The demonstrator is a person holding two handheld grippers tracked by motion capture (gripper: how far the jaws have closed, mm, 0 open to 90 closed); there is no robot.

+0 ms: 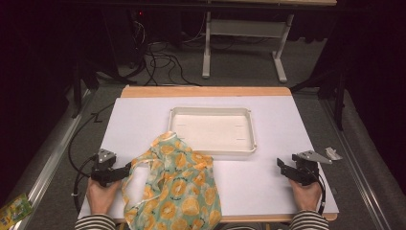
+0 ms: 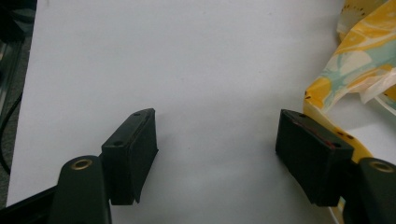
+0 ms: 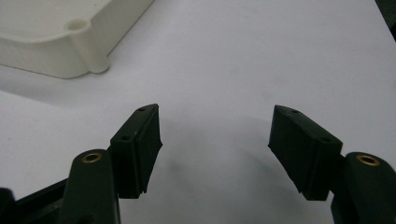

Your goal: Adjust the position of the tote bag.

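A crumpled cloth bag (image 1: pixel 179 189) printed with yellow fruit on pale green lies at the front left of the white table top (image 1: pixel 273 182); its far end touches the white tray (image 1: pixel 213 128). My left gripper (image 1: pixel 125 171) rests low at the bag's left edge, jaws open and nothing between them. In the left gripper view the bag (image 2: pixel 362 60) lies just beyond the right jaw. My right gripper (image 1: pixel 282 168) sits open at the front right over bare table. The tray's corner (image 3: pixel 70 44) shows at the upper left of the right gripper view.
The shallow tray stands empty at the table's middle. A wooden strip edges the table's far side. Cables and a white frame leg (image 1: pixel 207 45) lie on the floor behind. A small yellow-green packet (image 1: pixel 14 208) lies on the floor at the left.
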